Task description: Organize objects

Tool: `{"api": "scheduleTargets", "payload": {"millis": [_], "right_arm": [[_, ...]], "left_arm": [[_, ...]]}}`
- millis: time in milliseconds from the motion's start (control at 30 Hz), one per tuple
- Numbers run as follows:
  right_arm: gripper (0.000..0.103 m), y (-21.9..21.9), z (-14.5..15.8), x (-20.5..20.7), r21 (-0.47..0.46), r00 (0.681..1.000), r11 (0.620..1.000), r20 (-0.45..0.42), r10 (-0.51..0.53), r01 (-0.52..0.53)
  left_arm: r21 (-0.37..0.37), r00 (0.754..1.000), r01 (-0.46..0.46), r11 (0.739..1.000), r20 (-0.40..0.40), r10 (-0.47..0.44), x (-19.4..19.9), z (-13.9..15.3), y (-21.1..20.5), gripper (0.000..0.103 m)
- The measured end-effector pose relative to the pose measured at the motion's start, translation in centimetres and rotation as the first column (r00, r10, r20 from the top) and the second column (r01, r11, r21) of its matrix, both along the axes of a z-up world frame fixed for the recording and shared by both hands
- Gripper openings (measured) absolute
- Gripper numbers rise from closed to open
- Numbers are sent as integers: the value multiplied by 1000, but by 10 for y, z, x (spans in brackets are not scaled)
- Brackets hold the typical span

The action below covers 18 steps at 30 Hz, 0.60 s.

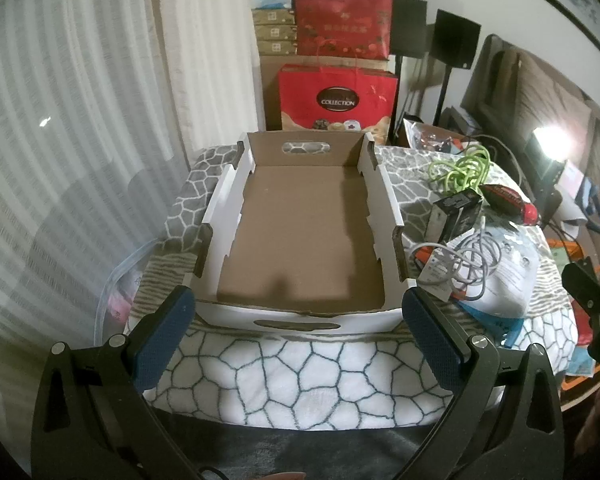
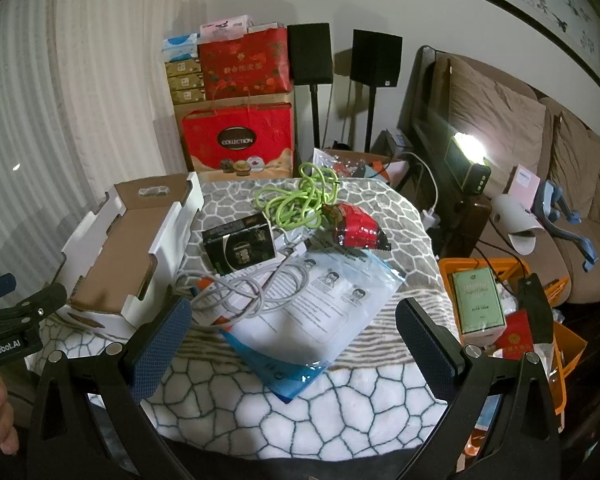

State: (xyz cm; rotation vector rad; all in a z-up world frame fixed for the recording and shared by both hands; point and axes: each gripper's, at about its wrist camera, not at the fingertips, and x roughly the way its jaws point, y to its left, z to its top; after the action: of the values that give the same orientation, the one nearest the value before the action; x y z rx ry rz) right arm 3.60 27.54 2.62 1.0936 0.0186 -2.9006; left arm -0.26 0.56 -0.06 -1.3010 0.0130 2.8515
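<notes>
An empty cardboard tray box lies on the patterned blanket; in the right wrist view it is at the left. Right of it lie a black box, a grey cable, a zip bag with a printed sheet, a green cord and a red-labelled bottle. My left gripper is open and empty just before the box's near wall. My right gripper is open and empty above the zip bag's near end.
The blanket covers a small table. Red gift boxes and two speakers stand behind. An orange basket with a green box sits at the right, before a sofa. A lamp glares.
</notes>
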Motion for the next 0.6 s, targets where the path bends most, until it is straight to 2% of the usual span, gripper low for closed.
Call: {"api": "scheduleTargets", "payload": {"millis": [600], "right_arm": [[103, 0, 1, -1, -3, 1000, 1000, -1, 2, -2]], "left_arm": [[0, 1000, 8, 1000, 4, -8, 0, 1, 4, 103]]}}
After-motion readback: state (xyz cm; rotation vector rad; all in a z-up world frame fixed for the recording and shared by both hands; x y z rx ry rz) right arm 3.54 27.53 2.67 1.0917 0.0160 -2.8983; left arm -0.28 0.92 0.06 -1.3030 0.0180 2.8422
